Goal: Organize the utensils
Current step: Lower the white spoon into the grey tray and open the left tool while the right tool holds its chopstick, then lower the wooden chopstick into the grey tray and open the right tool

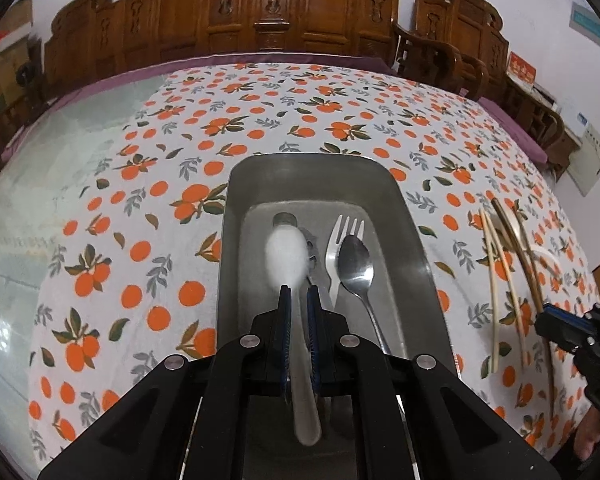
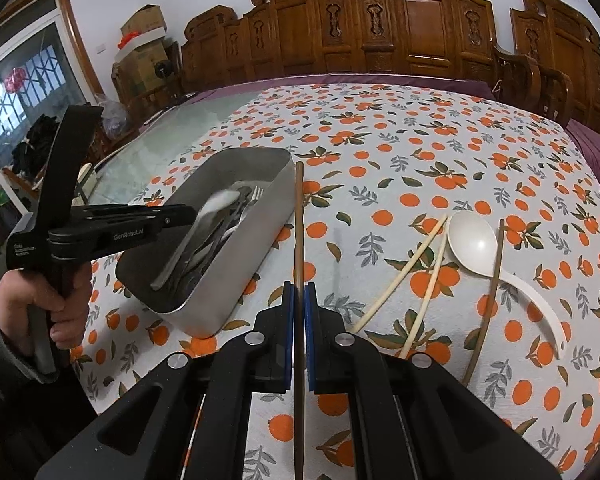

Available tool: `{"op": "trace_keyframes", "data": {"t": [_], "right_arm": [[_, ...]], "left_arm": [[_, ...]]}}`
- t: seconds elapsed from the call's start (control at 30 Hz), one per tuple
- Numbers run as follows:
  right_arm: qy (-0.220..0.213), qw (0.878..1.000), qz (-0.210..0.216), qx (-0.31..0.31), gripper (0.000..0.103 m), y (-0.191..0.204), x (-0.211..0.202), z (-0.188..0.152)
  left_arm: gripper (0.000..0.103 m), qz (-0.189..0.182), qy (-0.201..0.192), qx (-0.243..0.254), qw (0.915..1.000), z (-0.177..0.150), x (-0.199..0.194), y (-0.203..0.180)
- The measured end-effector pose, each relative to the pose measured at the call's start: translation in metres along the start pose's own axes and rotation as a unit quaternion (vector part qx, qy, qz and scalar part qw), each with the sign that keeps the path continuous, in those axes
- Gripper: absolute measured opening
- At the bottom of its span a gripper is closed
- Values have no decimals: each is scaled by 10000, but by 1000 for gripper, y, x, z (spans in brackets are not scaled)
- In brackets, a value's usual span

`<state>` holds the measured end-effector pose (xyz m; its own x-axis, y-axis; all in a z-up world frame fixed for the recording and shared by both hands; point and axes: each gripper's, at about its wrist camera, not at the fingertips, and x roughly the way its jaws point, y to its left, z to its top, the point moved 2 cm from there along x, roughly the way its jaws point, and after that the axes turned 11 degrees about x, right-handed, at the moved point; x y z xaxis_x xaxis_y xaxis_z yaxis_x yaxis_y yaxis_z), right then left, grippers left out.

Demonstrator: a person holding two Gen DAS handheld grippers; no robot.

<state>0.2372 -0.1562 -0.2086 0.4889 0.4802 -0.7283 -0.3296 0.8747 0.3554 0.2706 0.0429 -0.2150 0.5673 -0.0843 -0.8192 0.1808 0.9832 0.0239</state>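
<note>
We hold a pale spoon (image 1: 286,256) clamped in the left gripper (image 1: 298,289) over the metal tray (image 1: 236,184), and a brown chopstick (image 2: 299,216) pinched in the right gripper (image 2: 299,286) above the bench (image 2: 420,140); next we judge the spoon needs lowering and releasing beside the fork (image 1: 340,236).

Both wrist cameras look steeply down along their tools at the desk (image 1: 112,208), close; both share the metal tray (image 1: 236,216), whose contents look blurred.

Left gripper (image 1: 298,294), right gripper (image 2: 299,290): both clamped.
</note>
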Motion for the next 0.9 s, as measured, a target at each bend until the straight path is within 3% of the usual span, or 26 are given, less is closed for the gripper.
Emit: {"op": "trace_keyframes", "data": {"t": [0.07,0.4,0.8,0.9], "right_arm": [[-27,10000,10,10,6,2,0,3],[-246,9995,179,-88,6,33,-2,31],[-261,9987,368,-222,6,73,28,57],[-243,9986,417,-196,6,81,35,64]], "left_arm": [[14,-26,-91,2,10000,1,-6,0],[22,312,-480,268,9980,3,-36,9],[30,329,-671,-23,9972,5,-55,35],[42,381,-654,-88,9971,5,-54,44]]}}
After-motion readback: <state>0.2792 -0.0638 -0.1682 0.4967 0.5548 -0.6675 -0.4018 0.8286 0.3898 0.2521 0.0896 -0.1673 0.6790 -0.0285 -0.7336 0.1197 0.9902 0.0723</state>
